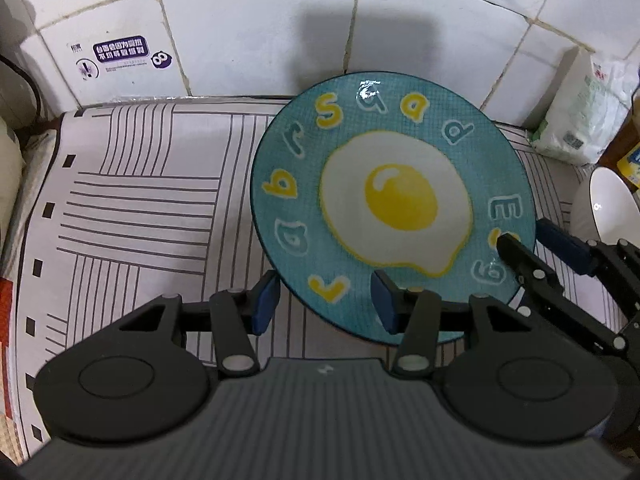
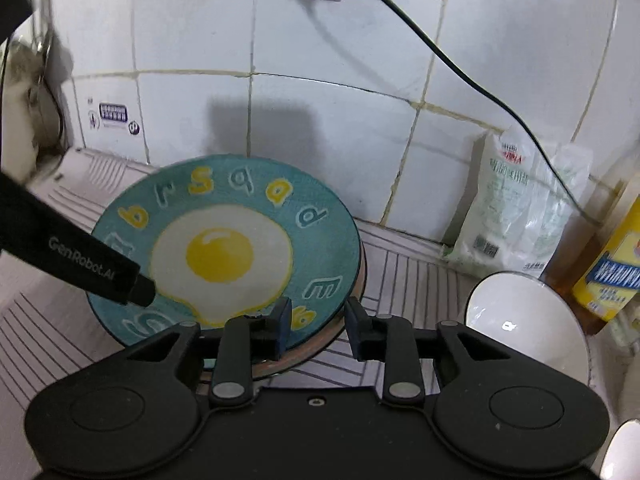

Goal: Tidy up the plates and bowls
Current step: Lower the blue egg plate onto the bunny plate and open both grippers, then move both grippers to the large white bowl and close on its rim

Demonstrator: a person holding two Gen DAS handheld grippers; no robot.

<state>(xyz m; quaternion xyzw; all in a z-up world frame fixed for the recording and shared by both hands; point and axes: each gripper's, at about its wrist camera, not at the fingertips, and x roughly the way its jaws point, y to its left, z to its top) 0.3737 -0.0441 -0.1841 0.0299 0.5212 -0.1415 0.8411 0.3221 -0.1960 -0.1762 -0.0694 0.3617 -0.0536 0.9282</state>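
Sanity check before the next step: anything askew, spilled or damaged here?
No spill or breakage shows. The blue egg plate looks tilted in the right wrist view, far edge higher, brown underside exposed. White bowl sits apart, upright.

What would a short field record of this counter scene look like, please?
plate: teal, fried-egg print, on striped mat, near tiled wall
left claw: open, astride plate's near rim
right claw: open, astride plate's right rim
bowl: white, right of plate, apart from it
behind bowl: white bag, yellow bottle
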